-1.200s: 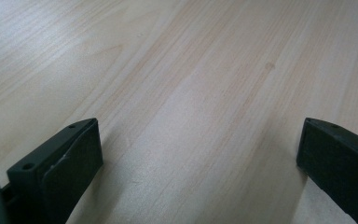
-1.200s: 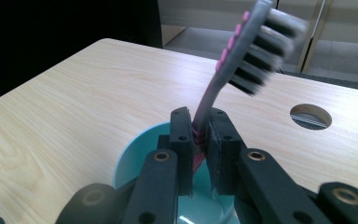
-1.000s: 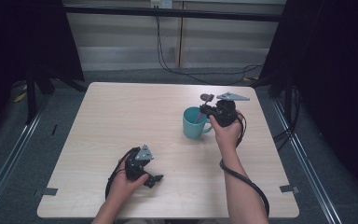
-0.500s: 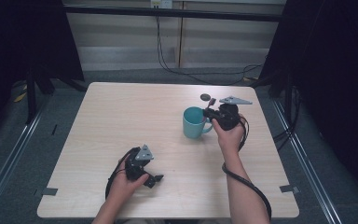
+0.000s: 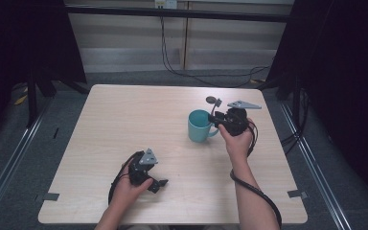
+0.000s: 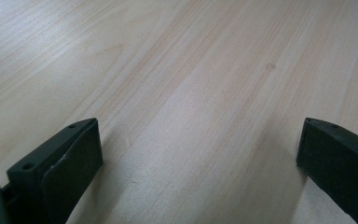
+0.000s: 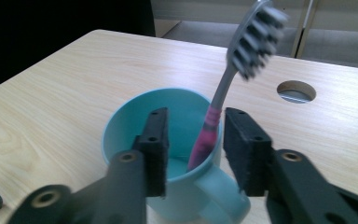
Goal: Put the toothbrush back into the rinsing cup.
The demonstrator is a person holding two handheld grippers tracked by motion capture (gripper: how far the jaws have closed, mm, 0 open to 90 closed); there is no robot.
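Right gripper (image 7: 193,149): held just right of centre in the high view, at the handle side of the teal mug (image 5: 200,126). Its jaws have just been opening and stand apart. In the right gripper view the toothbrush (image 7: 235,70) sits between the pads, with a gap on each side; neither pad presses on it.

Toothbrush: grey neck, pink grip, bristled head uppermost. It stands tilted in the mug, leaning on the rim nearest the gripper, head toward the upper right of the right gripper view.

Mug: upright on the wooden table (image 5: 124,120), right of centre in the high view. A round hole (image 7: 296,91) in the tabletop lies beyond it.

Left gripper (image 6: 196,154): lower left of centre in the high view, low over bare wood, jaws spread wide, nothing between them.
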